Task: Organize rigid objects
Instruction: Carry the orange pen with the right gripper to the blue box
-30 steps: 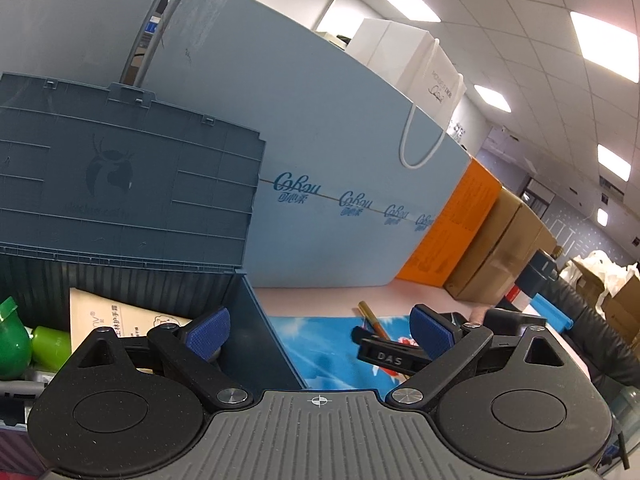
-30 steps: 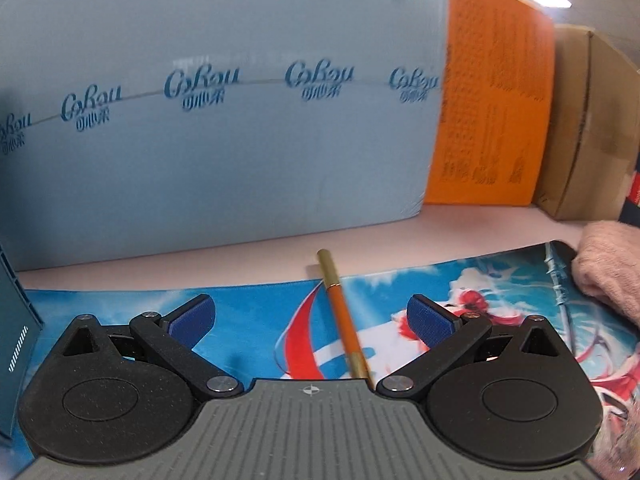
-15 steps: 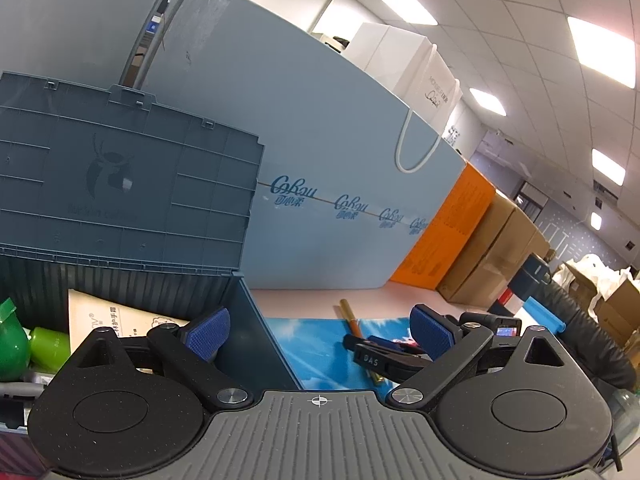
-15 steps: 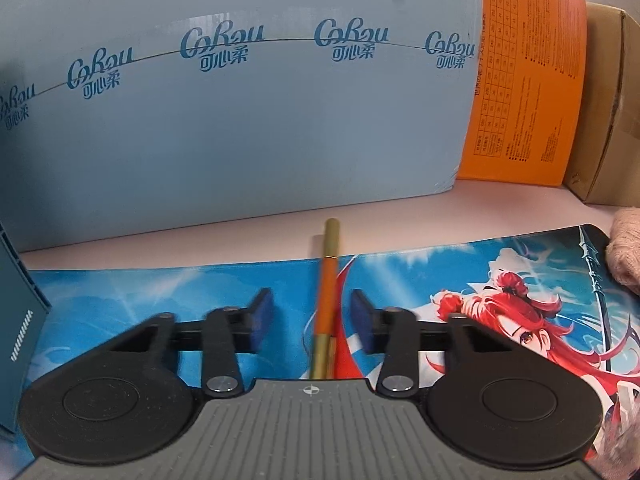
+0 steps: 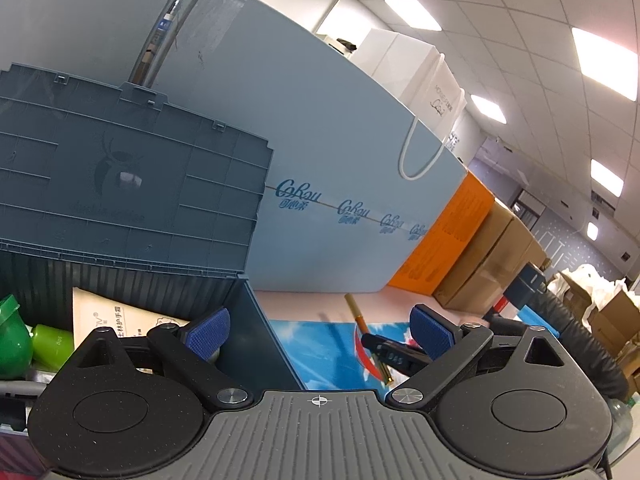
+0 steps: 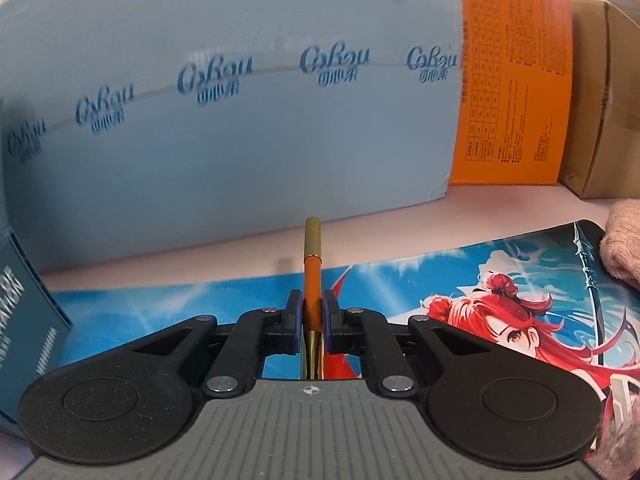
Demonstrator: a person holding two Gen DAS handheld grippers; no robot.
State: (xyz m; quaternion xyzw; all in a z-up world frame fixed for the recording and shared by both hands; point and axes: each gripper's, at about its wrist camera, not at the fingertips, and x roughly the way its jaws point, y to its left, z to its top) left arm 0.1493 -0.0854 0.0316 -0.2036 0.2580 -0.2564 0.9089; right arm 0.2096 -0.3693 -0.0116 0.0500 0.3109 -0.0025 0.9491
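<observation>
1. Jaws of the right gripper (image 6: pixel 311 322), spread wide a second ago, now pinch the orange-and-gold pen (image 6: pixel 312 280) over the printed mat (image 6: pixel 400 284).
2. Left gripper (image 5: pixel 320 330) hovers spread, empty, at the blue bin (image 5: pixel 256 328).
3. Likely next: carrying the pen binward.

The near end of the pen (image 6: pixel 312 280) runs under the right gripper's (image 6: pixel 312 320) own body, so its tip is hidden in the right wrist view. Left of those tongs, the blue-grey bin (image 6: pixel 24 312) is cut off by the picture's edge, its white lettering blurred. To their right, a pink fuzzy cloth (image 6: pixel 624 240) is cropped too. Ahead, the print on the light blue box (image 6: pixel 240 120) smears. Past the left gripper (image 5: pixel 320 330), the bin's wall hides most of a beige printed packet (image 5: pixel 100 316), and a green bottle (image 5: pixel 12 344) is cropped.
</observation>
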